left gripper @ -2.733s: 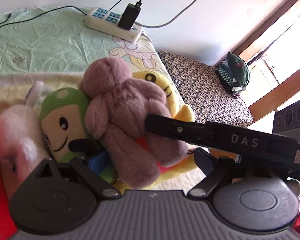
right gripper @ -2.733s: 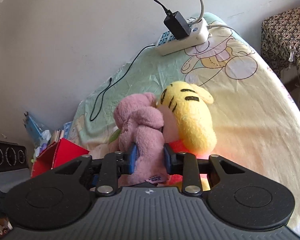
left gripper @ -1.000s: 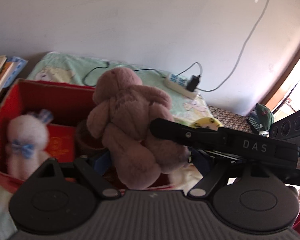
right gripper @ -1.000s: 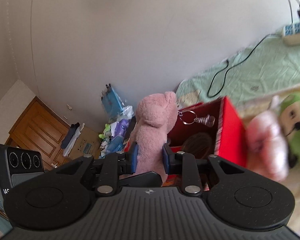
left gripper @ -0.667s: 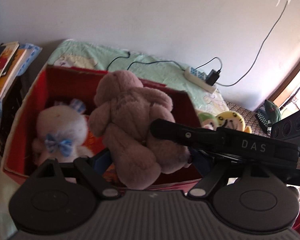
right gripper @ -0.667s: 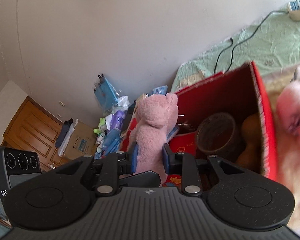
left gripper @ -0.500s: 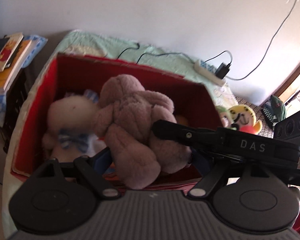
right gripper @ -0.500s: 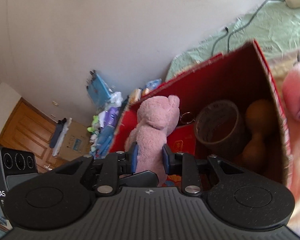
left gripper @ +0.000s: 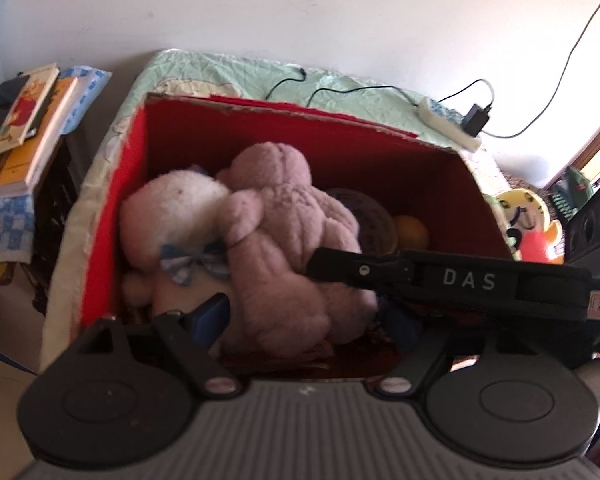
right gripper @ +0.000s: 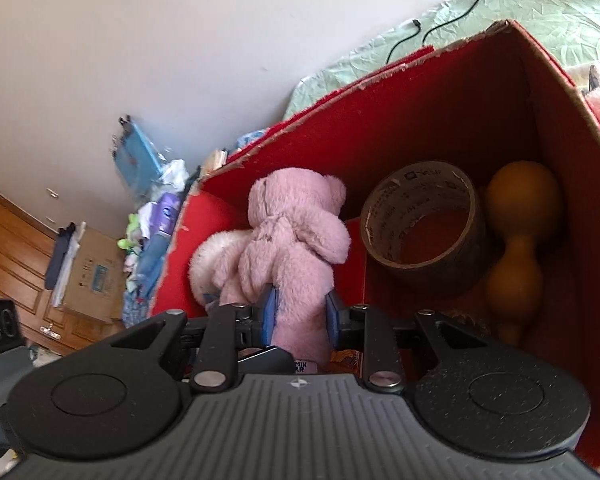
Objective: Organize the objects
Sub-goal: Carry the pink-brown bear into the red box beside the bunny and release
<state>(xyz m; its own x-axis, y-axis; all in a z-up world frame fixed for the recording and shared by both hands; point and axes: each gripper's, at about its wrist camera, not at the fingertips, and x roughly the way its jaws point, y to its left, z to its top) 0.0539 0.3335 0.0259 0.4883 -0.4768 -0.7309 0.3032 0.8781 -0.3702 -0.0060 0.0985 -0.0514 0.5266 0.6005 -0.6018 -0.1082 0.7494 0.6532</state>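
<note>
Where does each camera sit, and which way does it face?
Left wrist: on the left hand-held gripper, looking down into the red box; its open fingers flank the pink teddy bear.
Right wrist: on the right hand-held gripper, shut on the pink teddy bear, facing the tape roll.
Both show the bear, the box, the white plush.

Hiding much of the white plush (left gripper: 168,216) behind the pink bear (left gripper: 284,256); cutting off the yellow toy (left gripper: 528,220) at the box wall (left gripper: 480,200).
</note>
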